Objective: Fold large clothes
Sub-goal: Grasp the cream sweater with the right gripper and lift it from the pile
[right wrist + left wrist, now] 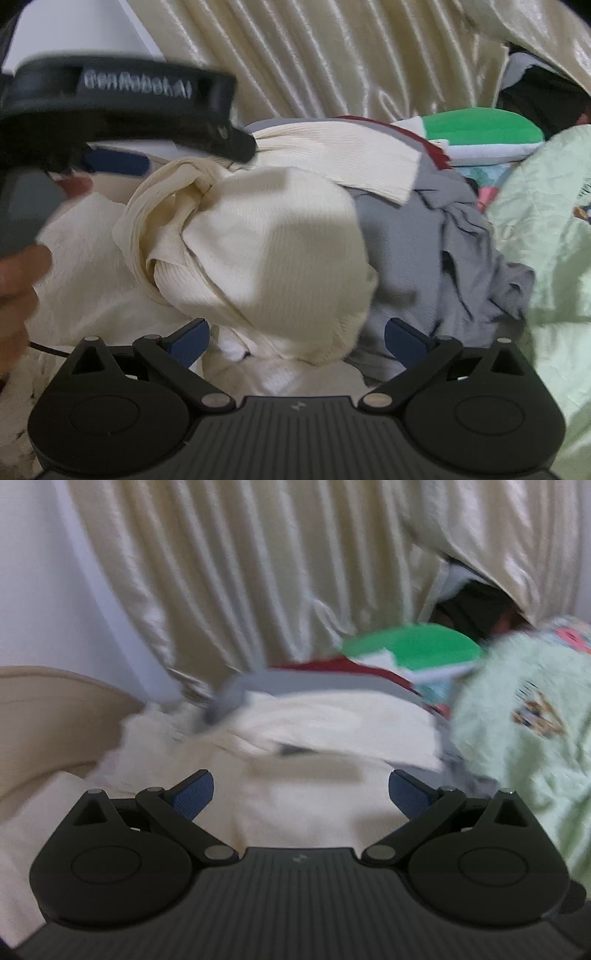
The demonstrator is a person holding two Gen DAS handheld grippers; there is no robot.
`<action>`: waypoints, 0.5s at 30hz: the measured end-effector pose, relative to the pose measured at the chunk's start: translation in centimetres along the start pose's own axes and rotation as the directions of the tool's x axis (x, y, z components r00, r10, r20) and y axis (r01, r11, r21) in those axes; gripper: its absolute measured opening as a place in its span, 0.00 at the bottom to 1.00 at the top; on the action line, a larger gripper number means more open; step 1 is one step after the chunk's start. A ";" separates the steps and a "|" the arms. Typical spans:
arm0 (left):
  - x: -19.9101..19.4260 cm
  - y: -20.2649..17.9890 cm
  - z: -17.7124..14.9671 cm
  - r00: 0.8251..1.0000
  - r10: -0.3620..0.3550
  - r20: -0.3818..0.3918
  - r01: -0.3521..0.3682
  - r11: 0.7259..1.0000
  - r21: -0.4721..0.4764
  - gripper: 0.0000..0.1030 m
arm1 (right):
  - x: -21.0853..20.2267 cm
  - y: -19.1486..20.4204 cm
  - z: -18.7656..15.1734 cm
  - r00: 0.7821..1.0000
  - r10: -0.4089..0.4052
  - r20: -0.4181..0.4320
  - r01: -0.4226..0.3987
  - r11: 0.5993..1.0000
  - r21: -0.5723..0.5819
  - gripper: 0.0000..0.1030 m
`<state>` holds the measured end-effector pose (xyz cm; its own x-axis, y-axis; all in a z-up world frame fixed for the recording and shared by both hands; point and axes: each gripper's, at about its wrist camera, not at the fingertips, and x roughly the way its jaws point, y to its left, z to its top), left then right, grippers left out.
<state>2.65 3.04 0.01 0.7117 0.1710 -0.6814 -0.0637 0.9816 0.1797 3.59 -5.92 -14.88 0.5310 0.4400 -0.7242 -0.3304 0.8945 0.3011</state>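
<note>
A crumpled cream ribbed garment (266,240) lies bunched on top of a pile of clothes, partly twisted into a knot. It also shows in the left wrist view (295,768), blurred. My right gripper (295,343) is open, its blue pads wide apart just in front of the cream garment, holding nothing. My left gripper (301,794) is open and empty above the cream cloth. In the right wrist view the left gripper's body (122,107) hovers at the upper left, over the garment's far edge.
A grey garment (450,236) lies right of the cream one. A pale green printed garment (546,229) is at the far right. A green and white cushion (484,134) and a red cloth sit behind. Cream curtains (258,572) hang at the back. A beige headboard (48,709) is at left.
</note>
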 end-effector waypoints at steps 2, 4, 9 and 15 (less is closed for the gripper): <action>0.9 0.4 0.3 1.000 0.005 -0.022 -0.005 1.000 -0.003 1.00 | 1.0 -0.3 0.4 0.999 0.012 0.029 -0.012 1.000 0.020 0.99; 2.2 0.0 0.3 0.998 0.018 -0.052 -0.015 0.998 0.061 1.00 | 2.2 -0.8 1.0 0.998 -0.006 0.063 0.004 1.000 0.031 0.99; 6.8 -2.2 -0.6 0.988 0.113 -0.108 -0.076 0.950 0.302 1.00 | 4.5 -2.3 1.8 0.994 0.085 0.067 -0.089 0.994 0.067 0.65; 7.9 -1.0 -0.3 0.988 0.079 -0.135 -0.038 0.958 0.283 1.00 | 3.0 -1.9 1.8 0.986 0.126 0.112 -0.135 0.989 0.068 0.12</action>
<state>8.14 3.43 -5.71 0.6031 0.2581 -0.7548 0.1095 0.9105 0.3988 7.19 -6.17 -16.56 0.5692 0.5556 -0.6061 -0.3448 0.8305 0.4375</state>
